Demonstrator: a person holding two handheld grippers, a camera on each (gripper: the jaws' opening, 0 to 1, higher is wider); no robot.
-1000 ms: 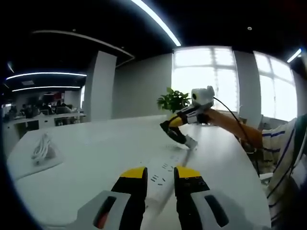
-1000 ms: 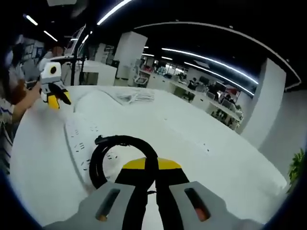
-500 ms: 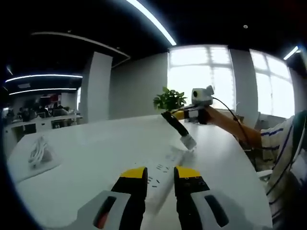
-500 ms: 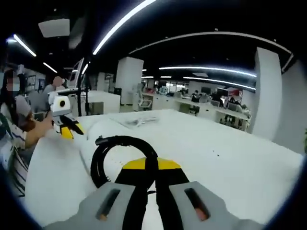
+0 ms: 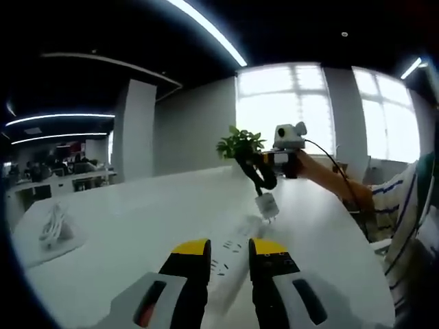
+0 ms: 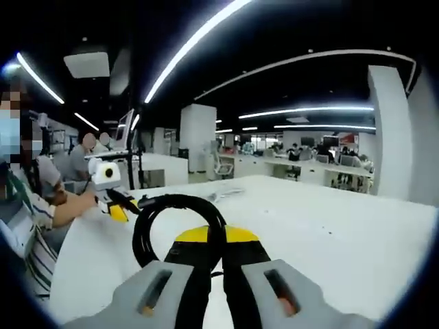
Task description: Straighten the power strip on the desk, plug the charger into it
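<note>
White power strip [image 5: 236, 250] lay unplugged; right gripper [image 6: 211, 240] clenched the charger [image 5: 267, 206] cable aloft, left gripper [image 5: 229, 248] slightly parted, holding nothing.

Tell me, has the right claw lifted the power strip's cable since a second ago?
Yes. The right claw carried the cable and plug upward, off the desk, level with the plant.

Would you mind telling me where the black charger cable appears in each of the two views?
Left gripper view: the charger cable hangs from the right gripper, right of centre, above the power strip.
Right gripper view: looped at centre, clamped between the jaws.
Shared landmark: the white desk.
</note>
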